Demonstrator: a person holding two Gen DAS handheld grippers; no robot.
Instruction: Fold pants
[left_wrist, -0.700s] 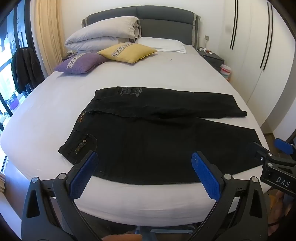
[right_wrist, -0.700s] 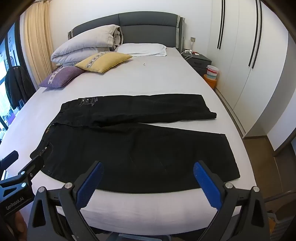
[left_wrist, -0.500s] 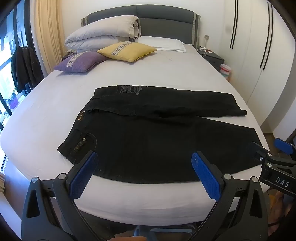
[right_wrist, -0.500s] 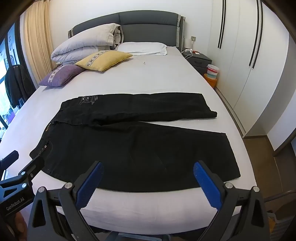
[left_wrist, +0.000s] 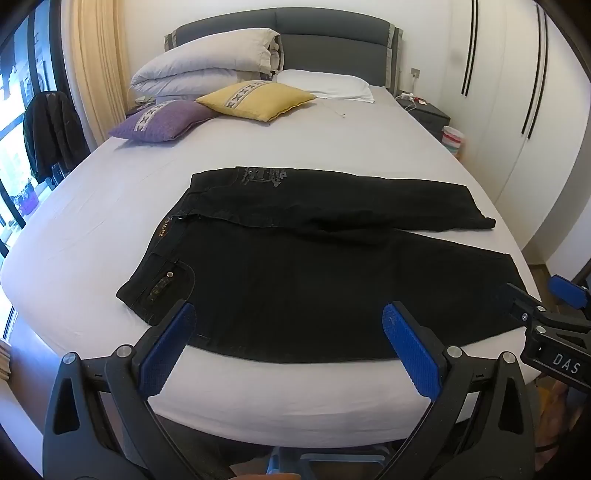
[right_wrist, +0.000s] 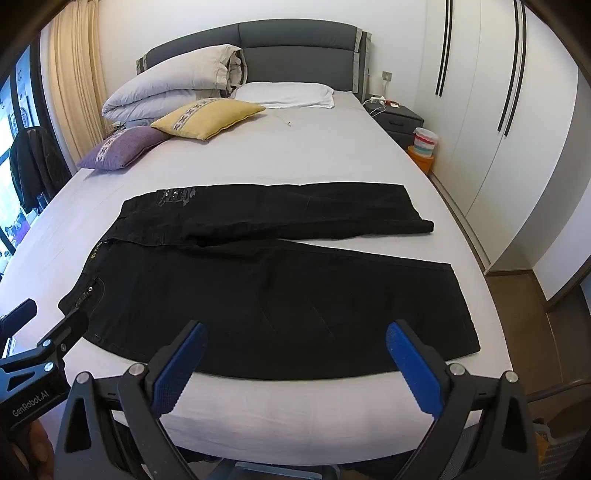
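Left wrist view, bed (left_wrist: 258, 155): a wide mattress under a smooth pale sheet, soft and giving. Its near edge curves away under the grippers. A jaw pressed down here could pinch sheet along with cloth and drag the sheet up into the fold.

Pants (left_wrist: 314, 266): black, heavy, denim-like cloth, spread flat across the near half of the bed. The waistband lies toward the left edge and the hems toward the right edge. The far leg is angled away from the near one, leaving a wedge of sheet between them near the hems.

Risk, legs: the two legs are splayed, so I judge that a fold of one over the other would land skewed unless the hems are matched first.

Risk, weight: the cloth looks stiff and thick. Lifted by one corner only, it would likely sag and crease in the middle.

Risk, near edge: the near leg runs just beside the bed's near edge, so a tug toward the person could slide it off.

Left gripper (left_wrist: 284, 343): jaws wide apart, holding nothing. It hangs above the near edge by the waistband corner, with ribbed blue pads on black arms.

Right gripper (right_wrist: 295, 350): jaws likewise wide apart and empty, over the near leg's lower edge.

Pocket (left_wrist: 166, 284): a rounded flap with a metal stud, a hard lump that may resist a clean pinch.
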